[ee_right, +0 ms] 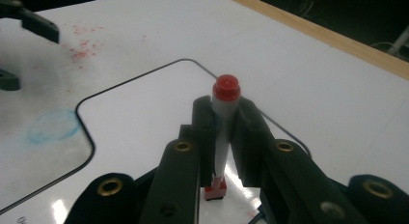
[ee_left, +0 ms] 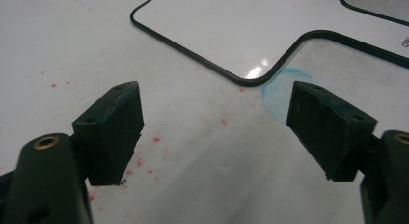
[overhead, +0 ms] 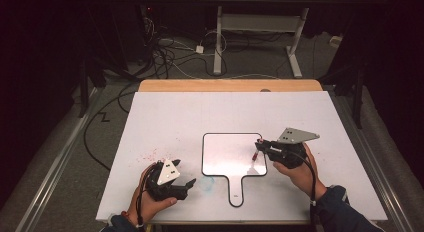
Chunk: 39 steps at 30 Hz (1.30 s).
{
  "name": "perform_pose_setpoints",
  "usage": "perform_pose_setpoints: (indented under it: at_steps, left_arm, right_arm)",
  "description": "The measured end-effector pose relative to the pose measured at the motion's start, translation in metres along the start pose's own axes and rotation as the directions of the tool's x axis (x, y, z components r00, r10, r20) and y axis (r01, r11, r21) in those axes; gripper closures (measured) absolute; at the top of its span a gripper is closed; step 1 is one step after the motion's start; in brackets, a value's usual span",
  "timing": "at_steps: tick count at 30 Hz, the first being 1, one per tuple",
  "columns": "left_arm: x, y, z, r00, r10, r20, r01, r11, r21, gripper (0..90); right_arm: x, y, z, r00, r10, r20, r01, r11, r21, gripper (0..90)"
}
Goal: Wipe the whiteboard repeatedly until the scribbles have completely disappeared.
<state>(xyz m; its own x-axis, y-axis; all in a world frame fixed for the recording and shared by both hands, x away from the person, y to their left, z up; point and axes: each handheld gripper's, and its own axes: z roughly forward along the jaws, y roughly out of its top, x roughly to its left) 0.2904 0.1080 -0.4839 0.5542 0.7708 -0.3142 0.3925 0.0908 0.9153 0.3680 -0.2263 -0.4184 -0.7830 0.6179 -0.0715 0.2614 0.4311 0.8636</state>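
No text, label or number could be read anywhere. Small dark print stood on the handle of the whiteboard paddle [overhead: 236, 194], but it was too tiny and blurred to make out.

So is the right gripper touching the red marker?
Touching. The right gripper view shows the right gripper with both jaws pressed against the red marker, which stands clamped between them above the small whiteboard.

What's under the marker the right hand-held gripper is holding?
The small whiteboard lies under the marker, its surface blank where visible. The right hand-held gripper covers the patch directly below the marker.
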Motion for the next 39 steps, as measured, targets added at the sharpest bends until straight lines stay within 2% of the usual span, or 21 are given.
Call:
perform_pose_setpoints:
  at_steps: [4, 8, 13, 16, 19, 22, 25, 28, 30, 33, 37, 39]
  left_arm:
    - [0.000, 0.000, 0.000, 1.0000, 0.003, -0.001, -0.003, 1.0000, 0.002, 19.6]
    - [-0.001, 0.000, 0.000, 1.0000, 0.002, -0.001, -0.002, 1.0000, 0.001, 19.6]
    - [-0.001, -0.001, 0.001, 1.0000, 0.002, -0.002, -0.002, 1.0000, 0.004, 19.6]
    - [-0.001, 0.000, 0.001, 1.0000, 0.001, -0.003, -0.001, 1.0000, 0.003, 19.6]
    - [0.000, -0.001, 0.001, 1.0000, -0.001, -0.003, 0.001, 1.0000, 0.005, 19.6]
    - [0.000, -0.001, 0.001, 1.0000, -0.003, -0.002, 0.003, 1.0000, 0.004, 19.6]
    - [0.000, -0.001, 0.001, 1.0000, -0.003, -0.002, 0.003, 1.0000, 0.004, 19.6]
    - [-0.001, -0.001, 0.001, 1.0000, 0.003, 0.001, -0.003, 1.0000, 0.008, 19.6]
    - [-0.002, -0.001, 0.001, 1.0000, 0.003, 0.002, -0.003, 1.0000, 0.007, 19.6]
    - [-0.001, -0.001, 0.001, 1.0000, 0.000, 0.001, 0.000, 1.0000, 0.007, 19.6]
    - [-0.001, 0.000, 0.000, 1.0000, -0.002, 0.001, 0.002, 1.0000, 0.003, 19.6]
    - [-0.001, 0.000, 0.000, 1.0000, -0.001, 0.000, 0.001, 1.0000, 0.003, 19.6]
  right_arm:
    - [0.005, 0.000, -0.002, 0.9991, -0.041, 0.002, 0.041, 0.999, 0.015, 81.6]
    - [-0.002, 0.000, -0.003, 0.9933, -0.085, 0.079, 0.082, 0.996, 0.030, 81.6]
    - [-0.019, 0.000, 0.003, 0.9925, -0.069, 0.101, 0.068, 0.998, 0.014, 81.6]
    - [-0.021, 0.001, 0.008, 0.9891, -0.092, 0.115, 0.092, 0.996, 0.005, 81.6]
    - [-0.022, 0.001, 0.009, 0.9912, -0.079, 0.106, 0.079, 0.997, 0.002, 81.6]
    - [-0.022, -0.001, 0.004, 0.9982, -0.046, 0.040, 0.046, 0.999, -0.006, 81.5]
    - [-0.016, -0.002, 0.002, 0.9995, -0.024, -0.019, 0.023, 1.000, -0.018, 81.5]
    - [-0.008, -0.001, 0.003, 0.9979, -0.036, -0.054, 0.035, 0.999, -0.020, 81.5]
    - [-0.002, 0.000, 0.002, 0.9967, -0.057, -0.058, 0.057, 0.998, -0.008, 81.6]
    - [0.001, 0.000, -0.004, 0.9972, -0.059, -0.046, 0.060, 0.998, 0.013, 81.6]
    - [-0.002, -0.004, -0.017, 0.9974, -0.072, 0.012, 0.071, 0.996, 0.046, 81.6]
    - [-0.005, -0.006, -0.021, 0.9973, -0.070, 0.021, 0.069, 0.996, 0.049, 81.6]
